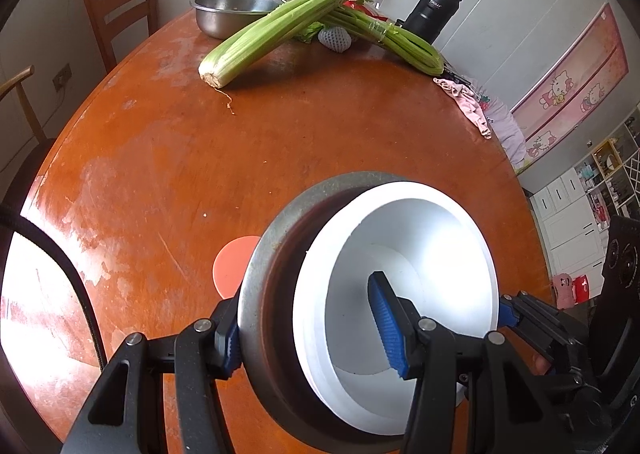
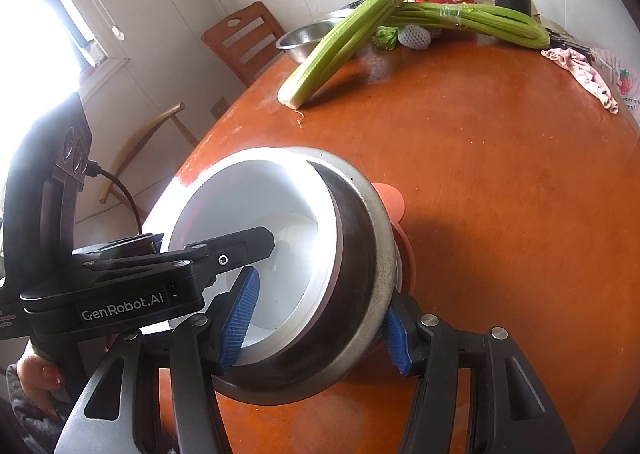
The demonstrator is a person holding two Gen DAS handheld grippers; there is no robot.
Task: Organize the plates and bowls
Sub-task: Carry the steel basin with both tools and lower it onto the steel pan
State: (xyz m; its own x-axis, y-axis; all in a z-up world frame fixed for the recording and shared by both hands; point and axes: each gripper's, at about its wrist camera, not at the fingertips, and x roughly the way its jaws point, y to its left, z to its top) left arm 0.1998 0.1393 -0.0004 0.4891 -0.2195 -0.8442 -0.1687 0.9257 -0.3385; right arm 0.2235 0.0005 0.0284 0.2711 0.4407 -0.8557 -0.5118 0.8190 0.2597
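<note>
A white bowl (image 1: 400, 254) sits nested inside a metal bowl (image 1: 272, 246), so the stacking looks partly done. The left gripper (image 1: 312, 334) and the right gripper (image 2: 316, 326) each pinch the stack's rim from opposite sides, one pad inside the white bowl and one outside the metal wall. The stack hangs above an orange plate (image 1: 234, 266) on the table (image 1: 160, 134), though whether it touches the plate is unclear. Probably left: setting it down. Another steel bowl (image 1: 228, 12) waits behind the celery (image 1: 272, 30).

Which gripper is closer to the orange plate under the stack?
Left, I think. The left gripper clamps the bowl stack on the side where the orange plate shows; the right gripper clamps the opposite rim.
</note>
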